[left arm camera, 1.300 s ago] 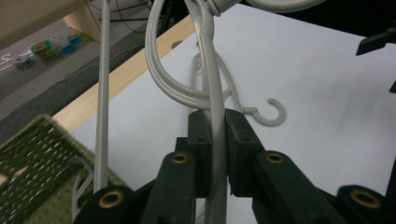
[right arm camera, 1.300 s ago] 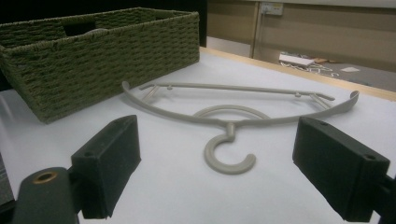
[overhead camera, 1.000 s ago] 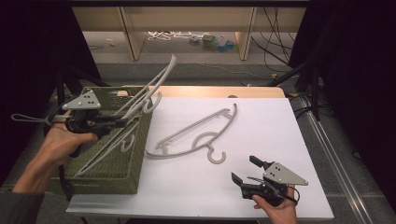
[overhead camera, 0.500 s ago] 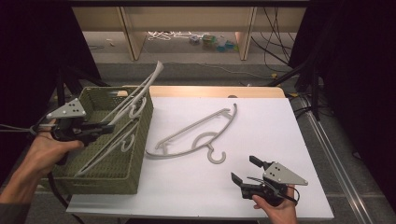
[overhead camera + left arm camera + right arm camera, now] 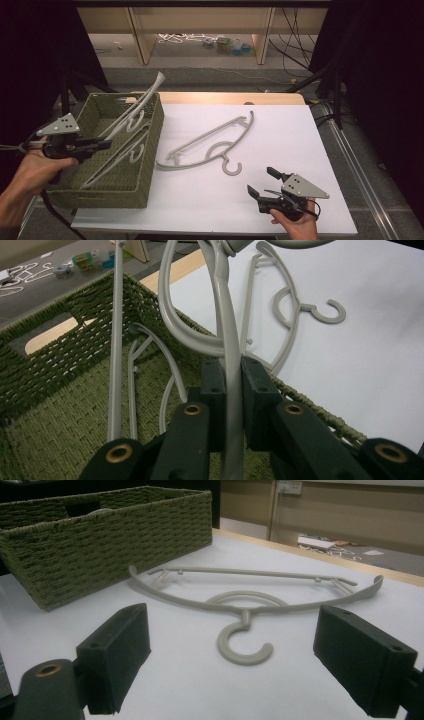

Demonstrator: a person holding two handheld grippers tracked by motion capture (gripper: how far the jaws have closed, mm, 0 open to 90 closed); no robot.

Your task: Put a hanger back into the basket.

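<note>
- Three grey plastic hangers are what we count: two in the green woven basket [image 5: 150,150] and one on the white table [image 5: 310,150].
- The held hanger [image 5: 227,340] is pale grey, thin and curved; we grip its bar in the left gripper [image 5: 230,390], both black pads pressed against it, above the basket's inside.
- In the high view, this hanger [image 5: 137,107] slants up and one end sticks out over the basket's far rim.
- A second hanger [image 5: 122,155] lies lower in the basket.
- The loose hanger [image 5: 210,142] lies flat on the table, hook toward our right gripper [image 5: 263,182].
- That gripper rests near the table's front edge, jaws wide apart and empty.
</note>
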